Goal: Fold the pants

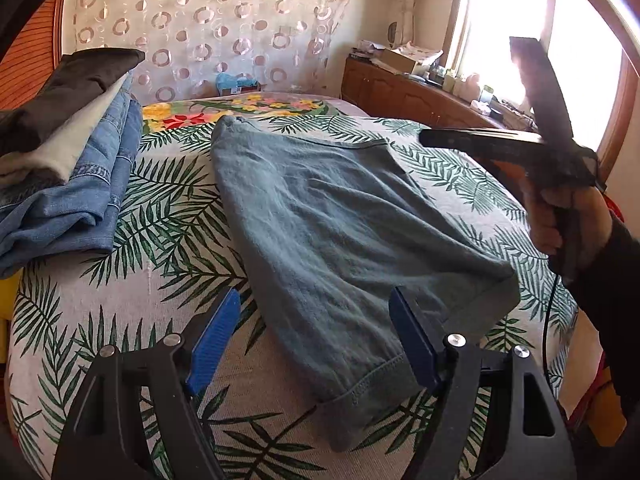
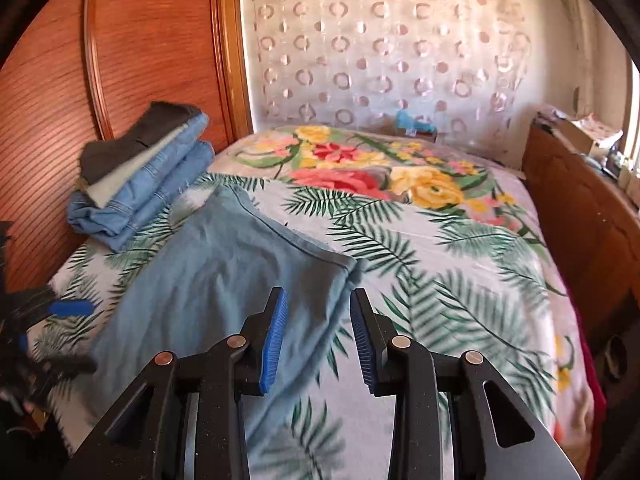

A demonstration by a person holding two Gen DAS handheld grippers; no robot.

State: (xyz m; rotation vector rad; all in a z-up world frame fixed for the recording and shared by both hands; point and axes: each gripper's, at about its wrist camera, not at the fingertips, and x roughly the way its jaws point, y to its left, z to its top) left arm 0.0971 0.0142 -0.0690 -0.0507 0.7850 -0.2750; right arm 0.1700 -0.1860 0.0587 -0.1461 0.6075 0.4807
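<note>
Left wrist view: teal pants (image 1: pixel 340 232) lie folded on the bed (image 1: pixel 168 208), running away from the camera, hem end nearest. Left hand-held gripper (image 1: pixel 316 336) hovers over the near hem, jaws wide apart, nothing between the pads. Right hand-held gripper (image 1: pixel 484 136) is up in the air off the pants' right edge, blurred and backlit by the window (image 1: pixel 508 28), so its jaws are hard to read here. Stack of folded clothes (image 1: pixel 68 168) sits left, apart from the pants.

Right wrist view: right hand-held gripper (image 2: pixel 318 334) has jaws partly apart, empty, above the pants' (image 2: pixel 208 280) right edge. Left hand-held gripper (image 2: pixel 72 308) is cut off at the frame edge.

Handling guess: light, limp knit, will sag and crease; pinch through all layers at hem corners or fold edge. Underside layers hidden.
</note>
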